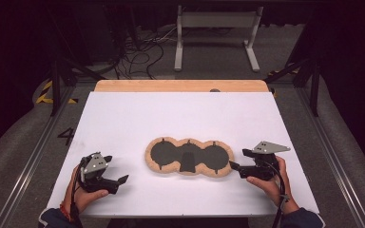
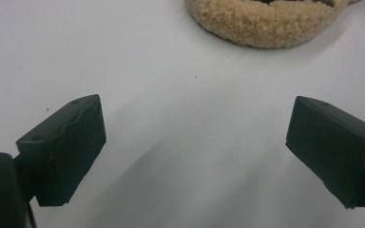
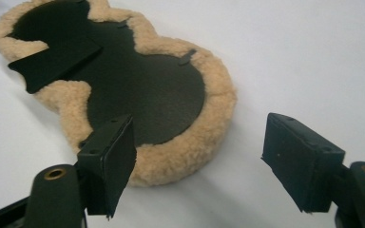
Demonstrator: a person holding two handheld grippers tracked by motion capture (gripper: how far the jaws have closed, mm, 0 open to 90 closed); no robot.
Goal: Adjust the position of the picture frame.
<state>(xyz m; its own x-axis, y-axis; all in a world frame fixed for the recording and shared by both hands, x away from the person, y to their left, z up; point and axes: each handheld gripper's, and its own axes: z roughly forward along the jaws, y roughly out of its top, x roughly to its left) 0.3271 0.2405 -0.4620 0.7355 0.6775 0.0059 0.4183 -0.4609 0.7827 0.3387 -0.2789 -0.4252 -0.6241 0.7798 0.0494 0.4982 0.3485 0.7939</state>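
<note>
Your two hands sat at the near edge of the white surface (image 1: 123, 114), each holding its tool, with the fleece-edged pad (image 1: 189, 156) lying flat between them, a little farther in. That pad, a three-lobed tan piece with dark panels and a loose dark flap at its middle, touched neither tool.

Your left gripper (image 1: 115, 176) stood well apart from the pad's left end, jaws spread wide with nothing between them; in the left gripper view just the fleece rim (image 2: 266, 23) showed ahead, beyond bare surface. Your right gripper (image 1: 240, 162) was much closer, its tips just beside the pad's right lobe. In the right gripper view (image 3: 199, 161) its jaws also stood apart and held nothing, one of them overlapping the fleece border (image 3: 180, 156) in the picture, though I could not tell whether it rested on it.

As I judged it, you were between grips: the pad lay on the surface, both tools free of it. If the work was to fold or lift it, the next move called for your right jaws to straddle the thick rim of the near lobe and pinch through fleece and backing together, while your left hand first had to cross the gap to the opposite lobe. The soft pile would probably compress, so a deep bite looked safer than a tip pinch.
</note>
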